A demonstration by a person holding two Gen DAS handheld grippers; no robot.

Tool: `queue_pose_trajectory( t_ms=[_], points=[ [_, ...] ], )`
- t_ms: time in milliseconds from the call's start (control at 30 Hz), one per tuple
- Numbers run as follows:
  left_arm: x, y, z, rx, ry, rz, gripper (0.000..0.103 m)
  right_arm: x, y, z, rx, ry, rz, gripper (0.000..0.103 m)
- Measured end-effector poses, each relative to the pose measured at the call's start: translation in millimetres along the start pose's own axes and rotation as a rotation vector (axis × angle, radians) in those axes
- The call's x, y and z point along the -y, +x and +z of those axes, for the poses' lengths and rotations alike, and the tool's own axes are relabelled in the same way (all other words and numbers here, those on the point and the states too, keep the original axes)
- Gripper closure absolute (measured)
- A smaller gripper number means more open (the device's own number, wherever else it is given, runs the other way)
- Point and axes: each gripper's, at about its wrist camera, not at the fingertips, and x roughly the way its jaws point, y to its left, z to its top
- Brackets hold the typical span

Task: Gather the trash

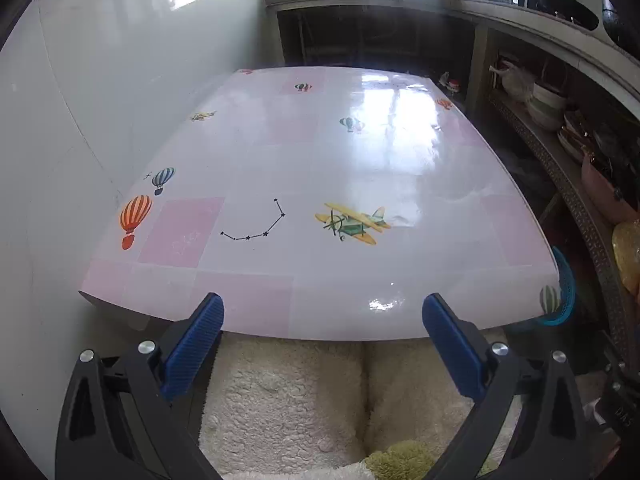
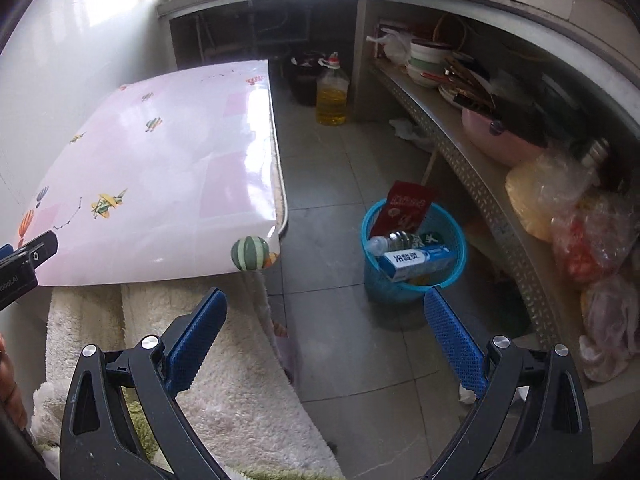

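The trash sat in a blue basket (image 2: 414, 276) on the floor, right of centre in the right wrist view: a red packet (image 2: 404, 208), a clear bottle (image 2: 394, 241) and a toothpaste box (image 2: 418, 263), partly hiding one another. Left tongs (image 1: 323, 322) and right tongs (image 2: 326, 316) were both released, empty, low in frame. The desk (image 1: 304, 168) filled the left view; only the basket's rim peeked past its lower-right corner.

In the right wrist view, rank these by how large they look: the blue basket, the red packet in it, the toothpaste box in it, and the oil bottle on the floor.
Largest to smallest, as seen:
1. blue basket
2. toothpaste box and red packet: too alike to rank, both partly hidden inside the basket
3. oil bottle: looks smallest, but stands farther from the camera, so its true size is unsure.
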Motion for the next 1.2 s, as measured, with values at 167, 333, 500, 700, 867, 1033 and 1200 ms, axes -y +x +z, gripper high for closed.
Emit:
queue_pose_trajectory(
  t_ms=[167,333,500,700,867,1033,1200],
  points=[
    [8.3,2.5,-3.8,-0.014,0.070,0.035,0.006,9.1,-1.4,1.0,0.007,0.017,-0.040,0.008],
    [16.6,0.8,-4.9,-0.013,0.099,0.033,0.006,14.5,1.4,-2.0,-0.003,0.025,-0.055,0.008],
    [21.1,-3.4,-4.1,-0.006,0.106,0.021,0.006,17.5,2.2,-2.9,-0.009,0.033,-0.062,0.008],
    [20.8,-6.9,-3.8,-0.002,0.095,-0.004,0.006,18.2,0.7,-2.7,-0.006,0.030,-0.062,0.008],
    [18.5,-8.0,-2.9,-0.001,0.085,-0.015,0.006,18.1,0.2,-3.6,-0.001,0.029,-0.060,0.008],
    [17.5,-9.0,-2.3,0.001,0.074,-0.026,0.006,17.9,-0.5,-3.9,0.000,0.026,-0.059,0.008],
    [16.3,-10.3,-2.7,0.000,0.065,-0.039,0.006,18.8,-2.4,-2.2,0.009,0.028,-0.062,0.008]
  ],
)
